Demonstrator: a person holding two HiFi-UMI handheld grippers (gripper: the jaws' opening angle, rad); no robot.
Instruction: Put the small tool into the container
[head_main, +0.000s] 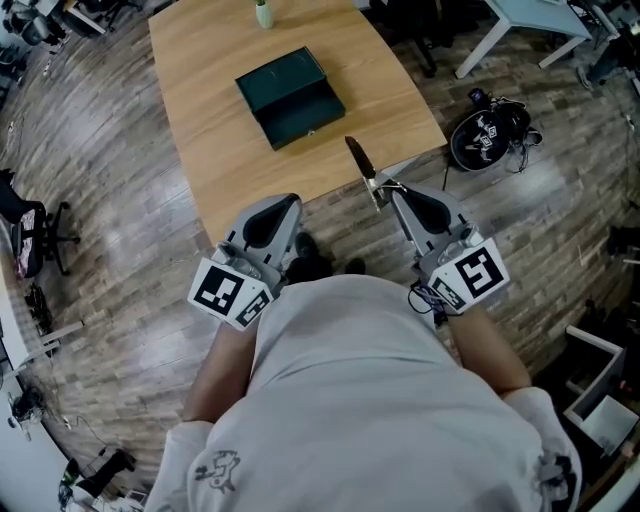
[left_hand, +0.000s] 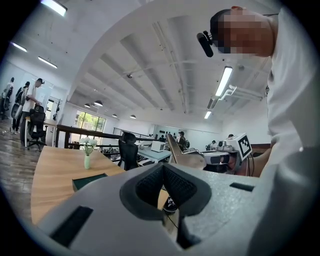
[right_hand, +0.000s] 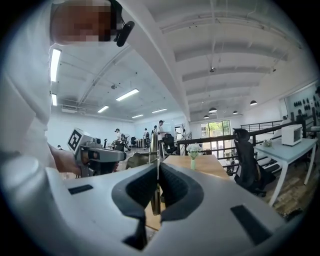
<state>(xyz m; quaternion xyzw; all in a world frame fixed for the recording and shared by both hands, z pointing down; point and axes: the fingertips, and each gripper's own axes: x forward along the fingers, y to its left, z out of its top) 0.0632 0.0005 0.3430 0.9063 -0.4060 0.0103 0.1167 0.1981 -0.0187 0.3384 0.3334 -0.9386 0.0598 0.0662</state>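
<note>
Though unclear overhead, right hand-held gripper (right_hand: 156, 172) clamps tool (right_hand: 153, 147).

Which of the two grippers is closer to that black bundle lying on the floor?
Right. The right gripper, shut on the small tool, hangs off the table's near edge, on the black bundle's side. The left gripper hangs farther left, beyond the right one.

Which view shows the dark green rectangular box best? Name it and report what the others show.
The head view: the whole dark green rectangular box sits on the wooden table, seen from above. The left gripper view shows only a low edge-on sliver. The right gripper view does not show it.
</note>
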